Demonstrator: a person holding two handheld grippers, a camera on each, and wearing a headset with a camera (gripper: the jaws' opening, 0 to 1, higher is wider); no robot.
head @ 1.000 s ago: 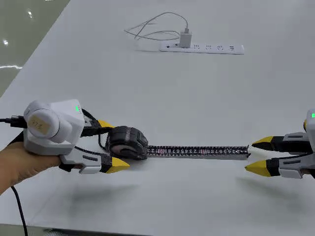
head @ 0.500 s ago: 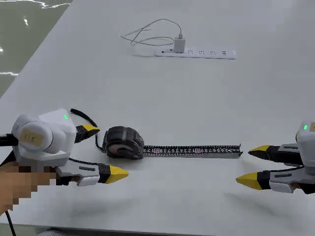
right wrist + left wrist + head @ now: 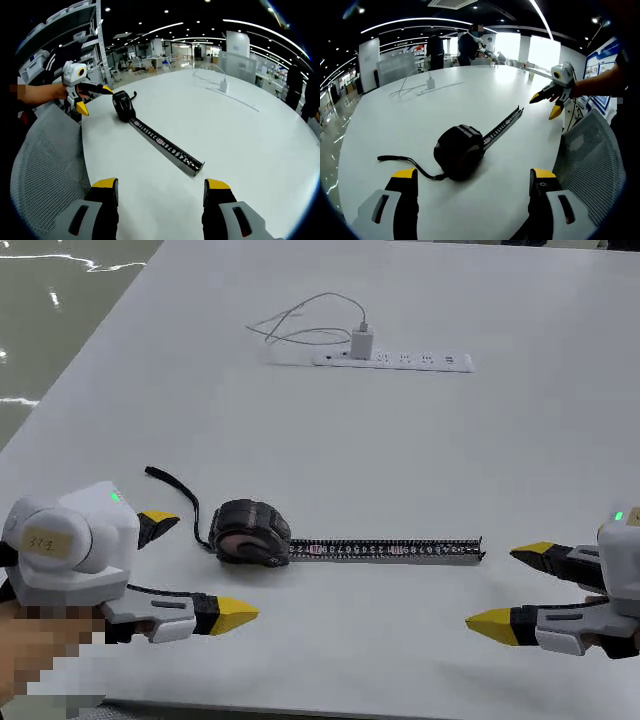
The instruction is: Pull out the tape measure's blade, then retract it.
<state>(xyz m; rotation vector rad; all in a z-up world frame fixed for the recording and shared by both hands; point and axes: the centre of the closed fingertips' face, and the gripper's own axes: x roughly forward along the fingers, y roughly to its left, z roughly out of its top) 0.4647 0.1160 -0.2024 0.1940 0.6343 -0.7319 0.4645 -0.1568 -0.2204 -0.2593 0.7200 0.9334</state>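
Note:
A black tape measure (image 3: 250, 532) lies on the white table (image 3: 400, 440) with its dark blade (image 3: 390, 550) pulled out to the right. Its wrist strap (image 3: 175, 490) trails to the left. My left gripper (image 3: 195, 565) is open, a short way left of the case and not touching it; in the left gripper view the tape measure (image 3: 460, 151) sits ahead between the fingertips (image 3: 405, 175). My right gripper (image 3: 510, 590) is open just right of the blade's tip; in the right gripper view the blade (image 3: 167, 147) ends a little ahead of the jaws.
A white power strip (image 3: 395, 360) with a plugged-in charger (image 3: 360, 343) and coiled white cable (image 3: 300, 320) lies at the far side. The table's left edge meets a glossy floor. A mesh chair back (image 3: 45, 165) is near the table's front edge. People stand far off (image 3: 470, 42).
My left gripper has let go of the tape measure's case and drawn back to the left. My right gripper has backed off slightly from the blade's tip. The blade stays extended.

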